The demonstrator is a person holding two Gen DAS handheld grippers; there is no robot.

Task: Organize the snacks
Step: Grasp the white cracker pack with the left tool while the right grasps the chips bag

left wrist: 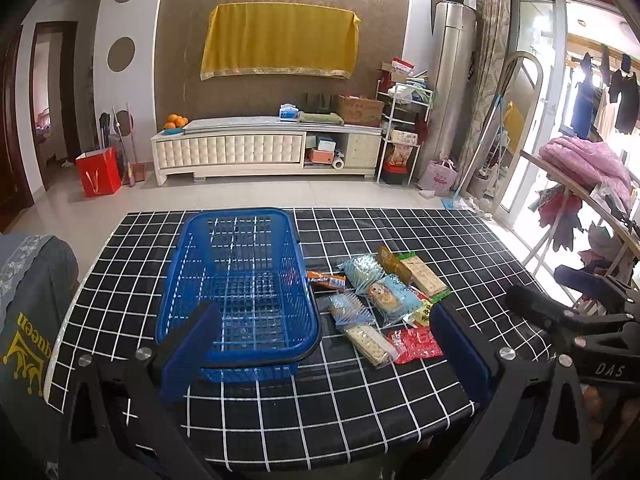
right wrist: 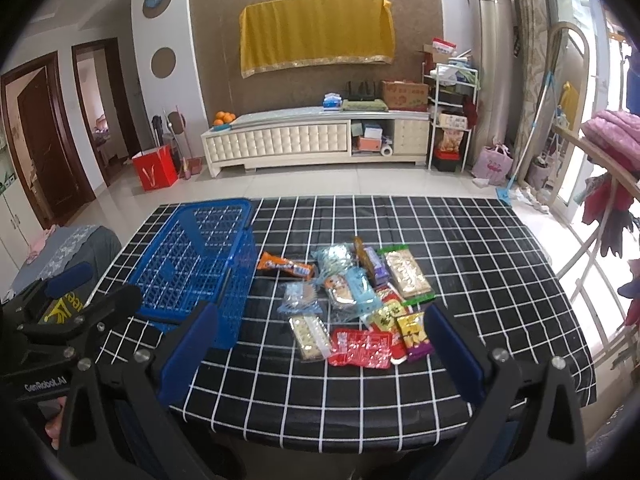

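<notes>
The snacks (right wrist: 352,300) lay heaped mid-counter (right wrist: 480,248), at three o'clock from the empty blue basket (left wrist: 240,280). Both hand-held grippers, left (left wrist: 324,344) and right (right wrist: 320,352), hung released; one read "GenRobot.AI".

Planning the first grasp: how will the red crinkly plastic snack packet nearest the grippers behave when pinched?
The red crinkly plastic snack packet lies flat and thin, so probably light and floppy. Its glossy film may slip; a neighbouring wrapper touches it and might shift.

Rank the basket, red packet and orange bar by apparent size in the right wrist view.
1. Basket, largest by far.
2. Red packet.
3. Orange bar, though it lies farther from the camera, so the last two are unsure.
</notes>
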